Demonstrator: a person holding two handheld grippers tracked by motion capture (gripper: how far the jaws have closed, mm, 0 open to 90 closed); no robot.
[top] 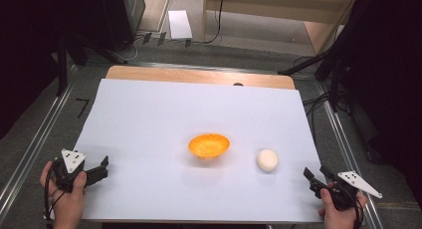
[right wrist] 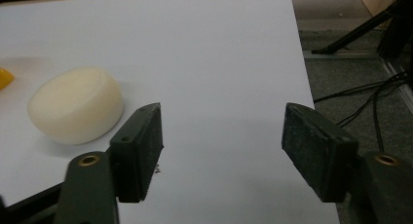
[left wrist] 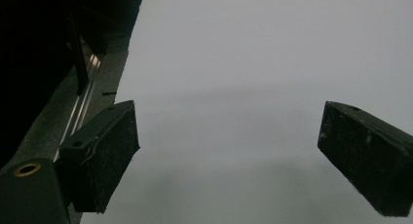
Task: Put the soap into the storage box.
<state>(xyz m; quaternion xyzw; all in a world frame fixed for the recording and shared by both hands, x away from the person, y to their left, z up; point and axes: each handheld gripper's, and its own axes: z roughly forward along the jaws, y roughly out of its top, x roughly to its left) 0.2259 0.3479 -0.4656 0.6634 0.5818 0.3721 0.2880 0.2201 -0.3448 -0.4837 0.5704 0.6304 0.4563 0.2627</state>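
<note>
A white sheet (top: pixel 164 119) covers most of the desk (top: pixel 199 75), whose bare wooden edge shows along the far side. Near the middle of the sheet sits a small orange bowl (top: pixel 209 145), upright, its inside speckled with pale dots. To its right, apart from it, lies a cream-white round puck-shaped object (top: pixel 267 160), flat on the sheet; what it is made of cannot be told.

The left claw (top: pixel 102 170) rests at the near left corner of the sheet, held in the person's left hand (top: pixel 67 196), with a grey three-cornered plate on top. In the left gripper view its jaws stand wide apart over bare white sheet, nothing between them, and the sheet's left edge and the metal rail beside the desk show past the left jaw.

The right claw (top: pixel 314 178) sits at the near right edge of the sheet, held in the right hand (top: pixel 341 211), pointing toward the far left. In the right gripper view its jaws are likewise spread wide and hold nothing; the cream-white object (right wrist: pixel 75 104) lies just beyond and to the left of the left jaw, not touching it, and a sliver of the orange bowl (right wrist: pixel 5 78) shows at the left edge. Black cables (right wrist: pixel 370 97) trail on the grey floor to the right of the desk.
</note>
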